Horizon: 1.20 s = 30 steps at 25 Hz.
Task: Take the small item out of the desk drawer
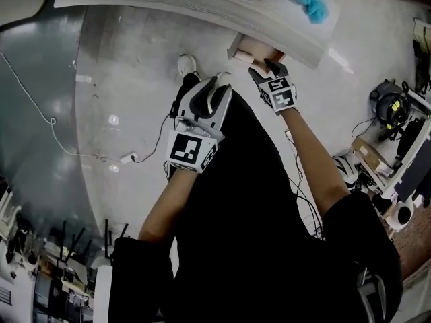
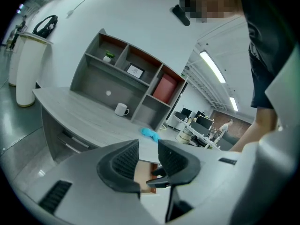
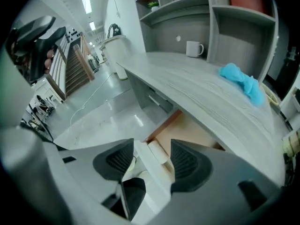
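- So, the right gripper (image 1: 267, 66) was down at the open drawer (image 3: 199, 130), which stuck out from under the front edge of the desk (image 3: 187, 78).
- Its jaws were spread apart, one on either side of the drawer's white front panel (image 3: 149, 182). They weren't clamped on anything that I could see.
- The small item (image 3: 157, 152), a pale cream roll-shaped thing, was lying inside the drawer. It sat right against the front panel near one front corner, in the gap between those jaws.
- The rest of the drawer showed a bare wood-coloured bottom.
- The left gripper (image 2: 148, 149) hung a bit back from the desk's front edge, beside the right one. Its jaws had a narrow gap with nothing in it, and the drawer's wood and the other gripper's black jaw showed through.
- On top of the desk, a crumpled blue cloth (image 3: 241, 84) lay near the front edge towards the right end.
- A white mug (image 3: 193, 48) stood at the back edge by the grey shelf unit (image 2: 125, 81).
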Each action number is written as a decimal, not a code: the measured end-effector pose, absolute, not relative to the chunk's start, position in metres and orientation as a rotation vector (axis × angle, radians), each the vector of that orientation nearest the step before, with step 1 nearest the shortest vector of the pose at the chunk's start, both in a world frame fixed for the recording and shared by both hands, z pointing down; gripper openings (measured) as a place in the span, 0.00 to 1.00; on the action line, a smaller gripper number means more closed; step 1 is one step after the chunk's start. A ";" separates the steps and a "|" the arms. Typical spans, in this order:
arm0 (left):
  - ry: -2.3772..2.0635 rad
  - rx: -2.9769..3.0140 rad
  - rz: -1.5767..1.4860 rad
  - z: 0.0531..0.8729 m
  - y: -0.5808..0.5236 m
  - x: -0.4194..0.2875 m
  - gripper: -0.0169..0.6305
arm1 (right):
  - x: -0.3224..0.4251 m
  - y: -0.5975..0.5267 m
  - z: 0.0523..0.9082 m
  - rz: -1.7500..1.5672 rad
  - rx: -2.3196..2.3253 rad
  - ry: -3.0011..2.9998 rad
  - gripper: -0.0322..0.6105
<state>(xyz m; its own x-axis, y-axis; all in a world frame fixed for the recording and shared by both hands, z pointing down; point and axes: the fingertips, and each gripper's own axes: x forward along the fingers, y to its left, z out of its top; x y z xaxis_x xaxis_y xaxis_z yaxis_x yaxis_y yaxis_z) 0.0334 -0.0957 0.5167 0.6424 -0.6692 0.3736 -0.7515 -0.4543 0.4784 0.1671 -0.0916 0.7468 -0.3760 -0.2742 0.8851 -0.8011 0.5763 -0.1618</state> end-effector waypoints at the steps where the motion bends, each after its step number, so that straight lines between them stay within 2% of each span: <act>1: -1.098 2.234 0.173 0.521 -0.094 0.034 0.19 | 0.167 -0.093 0.754 0.742 0.854 -1.917 0.41; 7: -1.092 2.219 0.189 0.550 -0.090 0.042 0.19 | 0.168 -0.098 0.797 0.734 0.808 -1.895 0.41; 12: -1.187 2.155 0.206 0.572 -0.091 0.020 0.19 | 0.161 -0.090 0.834 0.736 0.722 -1.875 0.42; 30: -1.319 2.067 0.204 0.603 -0.093 -0.003 0.19 | 0.155 -0.102 0.902 0.553 0.487 -1.850 0.42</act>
<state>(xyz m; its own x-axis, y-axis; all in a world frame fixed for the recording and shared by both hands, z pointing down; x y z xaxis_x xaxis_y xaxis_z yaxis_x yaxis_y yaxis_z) -0.0027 -0.0933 0.6034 0.4768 -0.7481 0.4615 -0.8526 -0.2659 0.4498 0.1551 -0.1018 0.9023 -0.3238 -0.0660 0.9438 -0.5734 0.8072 -0.1403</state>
